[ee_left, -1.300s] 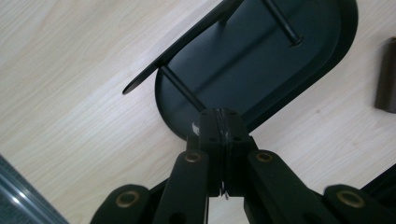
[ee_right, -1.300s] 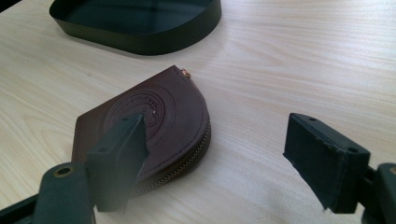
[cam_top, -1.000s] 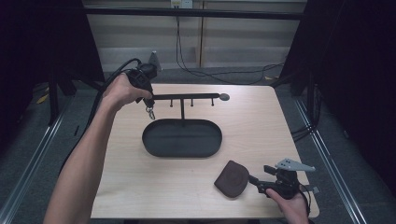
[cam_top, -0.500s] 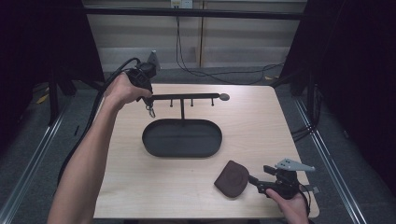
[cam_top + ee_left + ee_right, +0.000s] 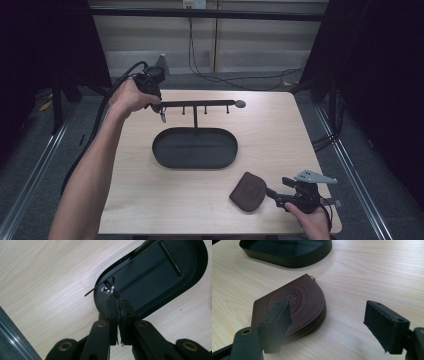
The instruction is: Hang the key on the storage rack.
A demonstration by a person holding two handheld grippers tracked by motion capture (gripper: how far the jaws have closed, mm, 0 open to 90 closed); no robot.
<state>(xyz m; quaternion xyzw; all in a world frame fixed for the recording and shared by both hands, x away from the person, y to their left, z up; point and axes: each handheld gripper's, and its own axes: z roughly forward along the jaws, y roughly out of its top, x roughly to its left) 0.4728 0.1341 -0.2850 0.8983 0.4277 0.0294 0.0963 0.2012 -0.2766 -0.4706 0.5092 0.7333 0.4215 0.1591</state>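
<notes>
Left hand-held gripper (image 5: 117,315) pinching metal key ring (image 5: 111,287) (thin, round), matte oval tray (image 5: 160,272)

Left hand-held gripper (image 5: 161,114) raised, jaws pinched — right hand-held gripper (image 5: 274,193) low, jaws spread

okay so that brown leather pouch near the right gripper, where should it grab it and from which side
Grip the brown leather pouch across its rounded zipper edge, coming in low from the open table side where the right gripper already sits with its jaws wide. The pouch lies flat and thin, so probably one jaw slides under that edge and the other presses on top.

Lab: dark curtains (image 5: 55,45), framed table (image 5: 150,200), cables (image 5: 235,82).
</notes>
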